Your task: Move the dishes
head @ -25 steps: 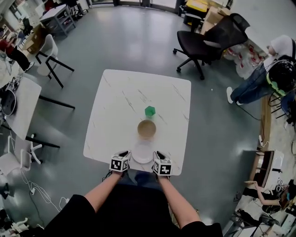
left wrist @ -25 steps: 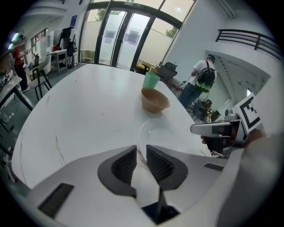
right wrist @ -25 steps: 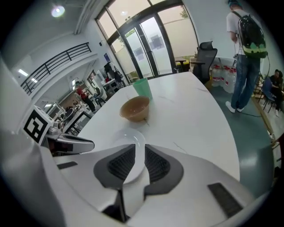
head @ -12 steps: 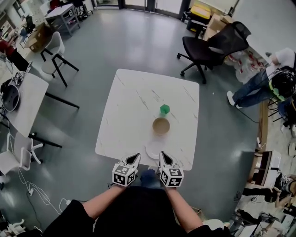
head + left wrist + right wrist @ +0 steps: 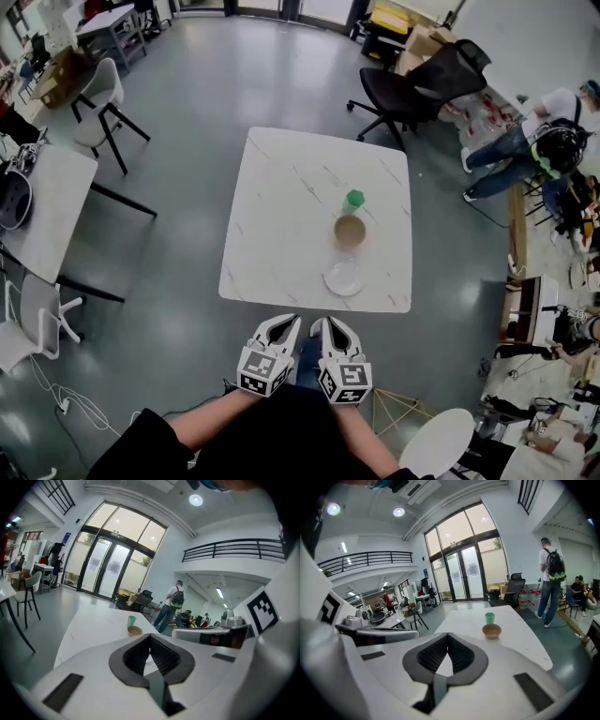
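**Table:** square white table with faint marble veining (image 5: 281, 216). It carries all three dishes on its right half, in a line from 12 to 6 o'clock.

**Cup:** small green cup (image 5: 353, 199), upright, just beside the bowl at its 12 o'clock.

**Bowl:** round brown bowl (image 5: 350, 231), in the middle of the line.

**Plate:** round white plate (image 5: 344, 277), at 6 o'clock of the bowl and close to the near edge, so probably the easiest to reach.

**Left gripper** (image 5: 286, 323): jaws closed together with nothing between them. It hangs off the table, at 6 o'clock of the near edge.

**Right gripper** (image 5: 323, 323): closed and empty likewise, just beside the left at its 3 o'clock.

**Judgement:** no dish is in hand, and the jaws must open before any pick.
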